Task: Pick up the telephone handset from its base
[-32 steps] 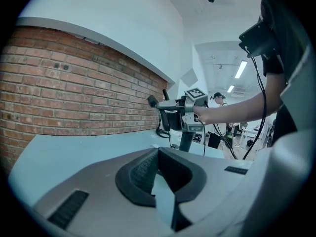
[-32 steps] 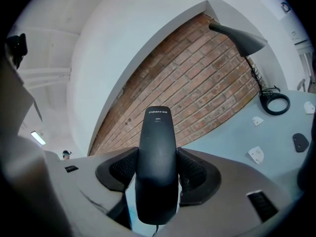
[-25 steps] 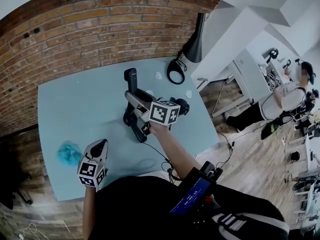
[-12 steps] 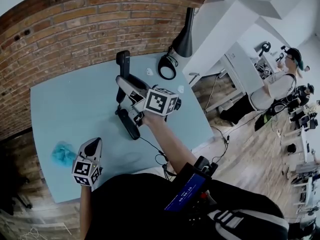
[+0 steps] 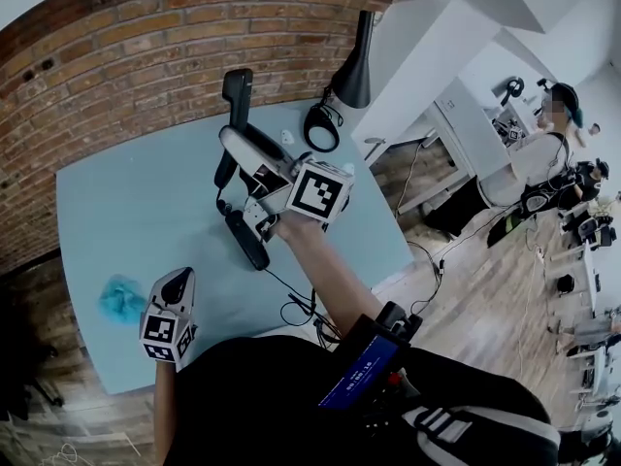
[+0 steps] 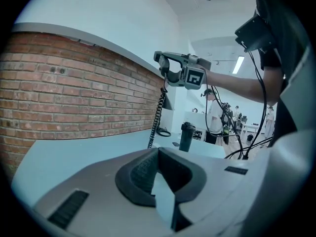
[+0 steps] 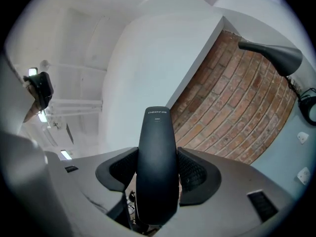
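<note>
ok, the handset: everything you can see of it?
The handset is slim, matte black and plastic-looking, with a rounded end bearing small pale print. It stands roughly upright, clamped mid-body between the right gripper's jaws, above the table and clear of the base. A black coiled cord hangs from it tableward.

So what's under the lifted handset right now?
The handset, clamped in the right gripper, hangs above the teal table; its coiled cord runs down toward the black base. The gripper covers part of the base, so the cradle cannot be seen.
</note>
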### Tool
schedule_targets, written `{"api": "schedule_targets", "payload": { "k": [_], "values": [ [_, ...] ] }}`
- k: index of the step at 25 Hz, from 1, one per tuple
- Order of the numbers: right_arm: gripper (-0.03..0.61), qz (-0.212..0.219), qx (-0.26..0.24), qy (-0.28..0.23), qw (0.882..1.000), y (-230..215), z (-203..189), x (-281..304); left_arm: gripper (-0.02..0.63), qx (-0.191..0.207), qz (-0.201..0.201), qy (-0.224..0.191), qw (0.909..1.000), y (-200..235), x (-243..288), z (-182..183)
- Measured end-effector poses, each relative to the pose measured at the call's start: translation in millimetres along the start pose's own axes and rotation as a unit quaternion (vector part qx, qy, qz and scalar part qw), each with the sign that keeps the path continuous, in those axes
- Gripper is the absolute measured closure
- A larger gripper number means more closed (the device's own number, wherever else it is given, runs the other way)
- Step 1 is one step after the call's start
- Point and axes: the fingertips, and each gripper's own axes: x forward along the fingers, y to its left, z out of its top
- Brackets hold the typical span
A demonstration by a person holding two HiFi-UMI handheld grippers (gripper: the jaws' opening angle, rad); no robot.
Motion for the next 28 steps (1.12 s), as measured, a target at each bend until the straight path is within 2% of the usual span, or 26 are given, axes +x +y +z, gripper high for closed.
{"api": "schedule_targets", "payload": {
  "k": [3,7,10,14,17,28],
  "values": [
    [0.333,0.015,0.000,0.008,1.000,4.9,-8.1,-2.7,0.594,0.005,0.003,-0.003,1.0000,-0.3,1.9,1.9],
    [0.331,0.019,0.014,0.009,1.000,0.3,-25.3,-14.0,0.594,0.050,0.030,-0.007,0.9983,0.5,-2.5,8.3],
    [0.331,0.027,0.029,0.003,0.999,-1.9,-34.5,-20.1,0.594,0.061,0.052,-0.022,0.9965,5.5,-8.8,15.0],
    [0.333,0.022,0.042,0.000,0.999,-6.9,-45.0,-28.1,0.594,0.065,0.112,-0.052,0.9903,26.5,-21.7,25.2],
    [0.333,0.017,0.042,0.004,0.999,-10.2,-53.7,-32.3,0.594,0.052,0.144,-0.077,0.9851,40.2,-30.6,35.0],
    [0.331,-0.014,0.015,0.042,0.999,-26.7,-96.3,-47.2,0.594,0.034,0.142,-0.082,0.9859,42.4,-27.5,31.8]
  ]
}}
